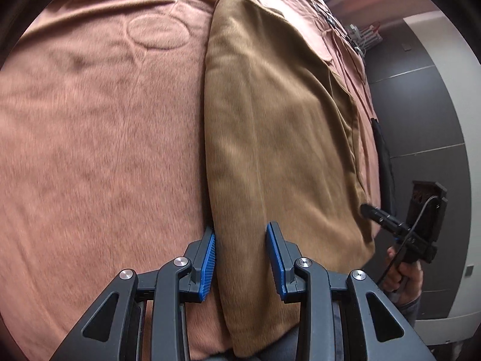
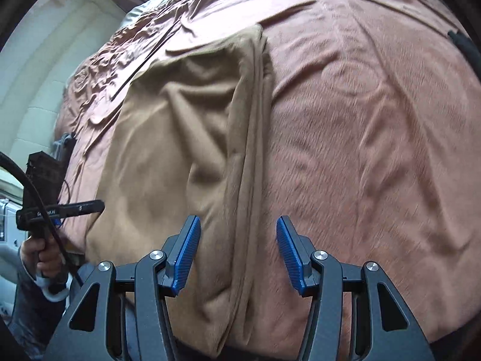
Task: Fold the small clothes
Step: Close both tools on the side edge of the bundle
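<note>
A tan brown garment [image 1: 279, 120] lies folded lengthwise on a pink bedspread [image 1: 99, 138]. My left gripper [image 1: 242, 255] is open, its blue pads on either side of the garment's left folded edge near its close end. In the right wrist view the same garment [image 2: 180, 156] lies with its right folded edge running between the open jaws of my right gripper [image 2: 237, 252]. Neither gripper holds the cloth. Each view shows the other gripper held in a hand: the right one [image 1: 387, 222] and the left one [image 2: 60, 209].
The pink bedspread [image 2: 375, 150] is wrinkled and covers the whole bed. A dark object [image 2: 464, 48] lies at its far right edge. Grey and white walls [image 1: 421, 114] stand beyond the bed's side.
</note>
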`<act>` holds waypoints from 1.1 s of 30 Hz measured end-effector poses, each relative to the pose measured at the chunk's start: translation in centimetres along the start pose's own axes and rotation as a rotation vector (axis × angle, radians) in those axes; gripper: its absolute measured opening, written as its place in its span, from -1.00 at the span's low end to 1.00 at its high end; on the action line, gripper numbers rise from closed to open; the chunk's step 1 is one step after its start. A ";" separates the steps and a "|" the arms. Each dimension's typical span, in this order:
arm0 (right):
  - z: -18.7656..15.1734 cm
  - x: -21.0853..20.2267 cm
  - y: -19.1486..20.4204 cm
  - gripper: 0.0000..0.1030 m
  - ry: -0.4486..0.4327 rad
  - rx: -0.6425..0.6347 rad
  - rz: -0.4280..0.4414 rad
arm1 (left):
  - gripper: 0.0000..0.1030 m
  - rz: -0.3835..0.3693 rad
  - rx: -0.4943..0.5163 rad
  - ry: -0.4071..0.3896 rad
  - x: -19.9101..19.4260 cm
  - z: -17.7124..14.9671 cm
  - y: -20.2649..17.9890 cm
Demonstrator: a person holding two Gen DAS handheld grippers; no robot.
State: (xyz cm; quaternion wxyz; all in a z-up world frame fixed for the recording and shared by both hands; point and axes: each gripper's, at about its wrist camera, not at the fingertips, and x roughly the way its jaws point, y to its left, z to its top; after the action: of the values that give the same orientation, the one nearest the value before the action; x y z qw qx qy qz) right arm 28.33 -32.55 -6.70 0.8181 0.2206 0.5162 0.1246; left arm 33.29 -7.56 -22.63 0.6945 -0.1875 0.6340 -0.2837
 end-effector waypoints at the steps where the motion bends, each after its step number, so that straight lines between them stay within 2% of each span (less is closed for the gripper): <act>1: -0.3 0.0 -0.1 -0.02 -0.001 0.000 -0.004 | -0.35 -0.006 -0.004 0.001 -0.1 -0.4 0.0; 6: -1.5 -0.6 -0.3 -0.02 -0.021 0.009 -0.001 | -0.35 -0.039 -0.023 0.015 -0.4 -2.1 0.0; 12: -3.1 -1.1 -0.7 -0.30 -0.032 0.053 0.037 | -0.35 -0.055 -0.028 0.029 -0.7 -3.9 0.0; 14: -3.4 -1.1 -0.9 -0.46 -0.030 0.065 0.055 | -0.35 -0.065 -0.032 0.034 -0.7 -4.3 0.0; 15: -3.5 -1.0 -0.7 -0.46 -0.033 0.065 0.052 | -0.36 -0.070 -0.035 0.033 -0.8 -4.6 0.0; 17: -3.5 -1.0 -0.6 -0.53 -0.037 0.071 0.056 | -0.55 -0.073 -0.028 0.038 -0.7 -4.9 0.0; 18: -3.5 -0.9 -0.4 -0.54 -0.038 0.075 0.058 | -0.70 -0.071 -0.022 0.042 -0.7 -5.1 0.0; 20: -3.6 -0.9 -0.2 -0.59 -0.039 0.077 0.061 | -0.76 -0.075 -0.015 0.028 -1.1 -5.3 0.0; 24: -4.1 -0.9 0.2 -0.63 -0.033 0.087 0.082 | -0.79 -0.078 0.009 0.010 -2.0 -5.3 -0.1; 33: -4.9 0.0 1.4 -0.63 0.027 0.048 0.148 | -0.79 -0.038 0.042 0.020 -4.3 -5.6 0.6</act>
State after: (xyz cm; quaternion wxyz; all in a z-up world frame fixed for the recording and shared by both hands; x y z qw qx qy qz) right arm 23.90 -30.24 -7.83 0.7941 0.2761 0.5123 0.1754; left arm 27.73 -3.80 -20.42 0.6865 -0.1818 0.6312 -0.3119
